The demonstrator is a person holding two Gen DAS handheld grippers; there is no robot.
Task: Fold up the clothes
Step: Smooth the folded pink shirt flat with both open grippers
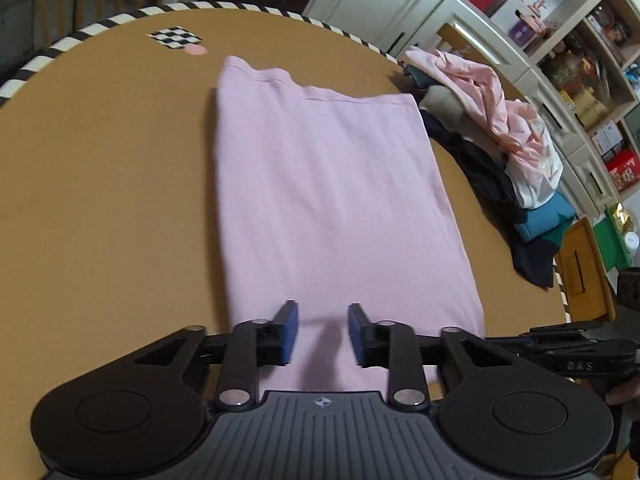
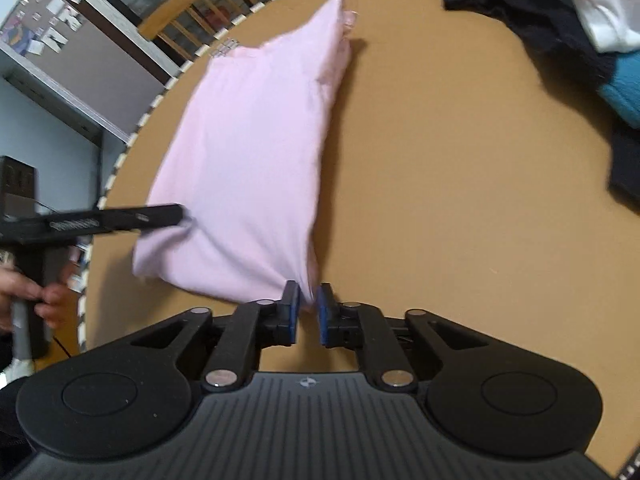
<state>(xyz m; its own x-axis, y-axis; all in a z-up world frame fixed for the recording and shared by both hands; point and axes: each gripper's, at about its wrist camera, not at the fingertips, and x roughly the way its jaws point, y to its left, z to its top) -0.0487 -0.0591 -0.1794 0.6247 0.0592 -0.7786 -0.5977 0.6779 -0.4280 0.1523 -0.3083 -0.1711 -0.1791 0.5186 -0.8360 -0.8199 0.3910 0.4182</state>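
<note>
A pale pink garment [image 1: 320,184] lies folded into a long strip on the tan table [image 1: 100,168]. My left gripper [image 1: 322,308] hovers over its near end. Its blue pads stand apart with the cloth lying flat between them, so it is open. In the right wrist view the pink garment [image 2: 248,152] looks puffed up at its near edge. My right gripper [image 2: 308,294] is shut on the near right corner, with a tuck of cloth pinched at the tips. The left gripper [image 2: 178,216] touches the near left corner, where the fabric wrinkles. A hand [image 2: 24,292] holds its grip.
A pile of clothes [image 1: 500,128] in pink, white, black and teal sits along the table's right side, also seen as the pile [image 2: 580,20]. A checkered marker [image 1: 176,36] and a pink dot [image 1: 195,50] lie at the far edge. Shelves [image 1: 580,60] stand beyond the table.
</note>
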